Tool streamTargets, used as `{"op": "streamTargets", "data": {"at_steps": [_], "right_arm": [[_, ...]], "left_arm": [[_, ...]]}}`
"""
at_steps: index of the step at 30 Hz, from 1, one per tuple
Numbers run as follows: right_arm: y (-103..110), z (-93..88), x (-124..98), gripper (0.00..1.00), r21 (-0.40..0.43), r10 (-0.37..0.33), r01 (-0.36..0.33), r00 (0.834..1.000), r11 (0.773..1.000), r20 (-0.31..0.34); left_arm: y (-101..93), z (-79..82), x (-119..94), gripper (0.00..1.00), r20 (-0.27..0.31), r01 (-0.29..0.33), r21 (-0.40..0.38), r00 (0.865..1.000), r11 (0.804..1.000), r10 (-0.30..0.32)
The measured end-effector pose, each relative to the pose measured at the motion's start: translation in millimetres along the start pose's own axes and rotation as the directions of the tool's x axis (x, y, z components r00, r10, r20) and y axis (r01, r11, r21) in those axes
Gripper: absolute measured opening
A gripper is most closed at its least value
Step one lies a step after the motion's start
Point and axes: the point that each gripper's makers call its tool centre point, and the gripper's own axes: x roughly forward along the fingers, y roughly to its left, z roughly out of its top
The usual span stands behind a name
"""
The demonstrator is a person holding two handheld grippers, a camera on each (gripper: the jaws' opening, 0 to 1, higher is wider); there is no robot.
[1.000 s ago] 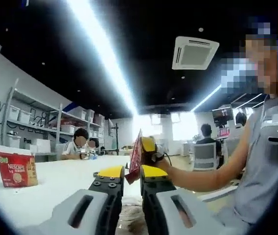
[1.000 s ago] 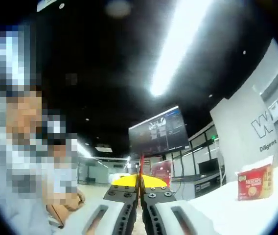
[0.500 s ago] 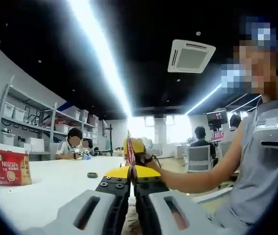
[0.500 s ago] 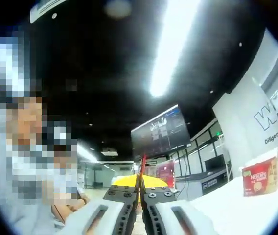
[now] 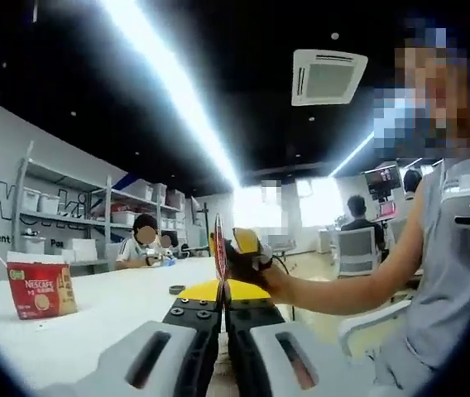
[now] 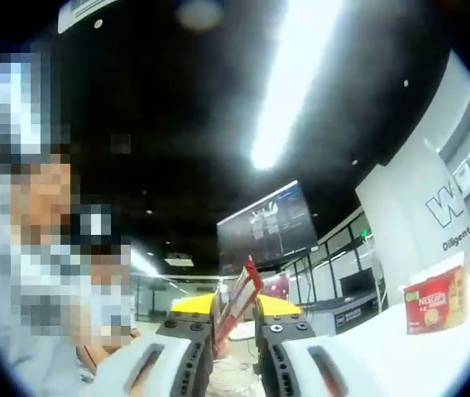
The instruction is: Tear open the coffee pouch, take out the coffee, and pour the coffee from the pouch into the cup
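**Coffee pouch held edge-on between both grippers, raised above the table**

Left gripper view: the left gripper (image 5: 221,291) had its yellow-tipped jaws drawn almost together on the lower edge of the coffee pouch (image 5: 218,248). The pouch stood upright and edge-on to the camera, a thin red strip rising from between the tips. Just beyond it, the right gripper (image 5: 239,252) came in from the right, with the person's hand (image 5: 270,279) wrapped round it and the bare forearm (image 5: 342,291) running back and to the right toward a grey sleeveless top. The forearm lay roughly level, elbow out to the right.

Right gripper view: the right gripper (image 6: 233,308) showed its jaws standing a little apart, the pouch (image 6: 239,299) tilted between them, leaning up and to the right. Whether the pads pressed on the pouch could not be settled; the gap looked wider than the pouch's thickness.

Surroundings: a white table (image 5: 94,318) stretched away on the left of the left gripper view. A red Nescafe box (image 5: 40,290) stood upright on it, well apart from the grippers; the same box (image 6: 434,298) sat at far right in the right gripper view. A small dark ring (image 5: 176,289) lay on the table near the left gripper's jaws. Seated people (image 5: 142,242) were at the far end, with shelving (image 5: 61,215) along the left wall.
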Motion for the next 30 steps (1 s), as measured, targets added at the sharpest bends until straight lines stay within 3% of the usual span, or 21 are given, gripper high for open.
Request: {"op": "streamTargets", "data": {"at_steps": [2, 4, 8, 13, 19, 27, 28, 29, 30], "right_arm": [[-0.4, -0.4, -1.5, 0.26, 0.002, -0.013, 0.013, 1.0, 1.0, 0.009], [-1.3, -0.9, -3.5, 0.28, 0.006, -0.028, 0.028, 0.999, 1.0, 0.016], [4.9, -6.7, -8.7, 0.29, -0.007, -0.065, 0.065, 0.998, 0.998, 0.024], [1.0, -16.3, -19.3, 0.29, -0.004, -0.114, 0.114, 0.993, 0.993, 0.016], [8.0, -13.7, -23.8, 0.27, -0.026, -0.142, 0.143, 0.99, 0.989, 0.025], [23.5, -13.3, -18.0, 0.26, -0.072, -0.128, 0.127, 0.992, 0.989, 0.002], [25.2, -12.9, -18.0, 0.26, -0.074, -0.125, 0.125, 0.992, 0.989, 0.002], [26.4, -12.6, -18.6, 0.26, -0.079, -0.124, 0.124, 0.992, 0.989, 0.003], [26.7, -12.6, -19.1, 0.26, -0.08, -0.124, 0.124, 0.992, 0.989, 0.004]], "left_arm": [[-2.1, 0.5, -0.5, 0.03, 0.008, -0.011, 0.008, 1.0, 1.0, 0.011], [0.6, 2.2, -2.0, 0.03, 0.031, -0.064, 0.015, 0.998, 0.998, 0.063], [5.5, 4.7, -3.6, 0.04, 0.09, -0.169, 0.024, 0.982, 0.985, 0.166], [5.7, 3.8, -2.2, 0.04, 0.102, -0.245, 0.051, 0.966, 0.968, 0.239], [18.7, -5.2, -6.7, 0.04, 0.06, -0.377, 0.032, 0.925, 0.926, 0.374], [30.6, -3.8, -22.5, 0.04, 0.088, -0.437, 0.009, 0.897, 0.9, 0.434], [34.6, -3.1, -27.6, 0.04, 0.09, -0.456, 0.004, 0.887, 0.89, 0.454], [42.3, -1.8, -36.6, 0.04, 0.096, -0.497, 0.009, 0.864, 0.868, 0.494], [46.9, -2.1, -42.8, 0.04, 0.093, -0.517, 0.012, 0.853, 0.856, 0.514]]}}
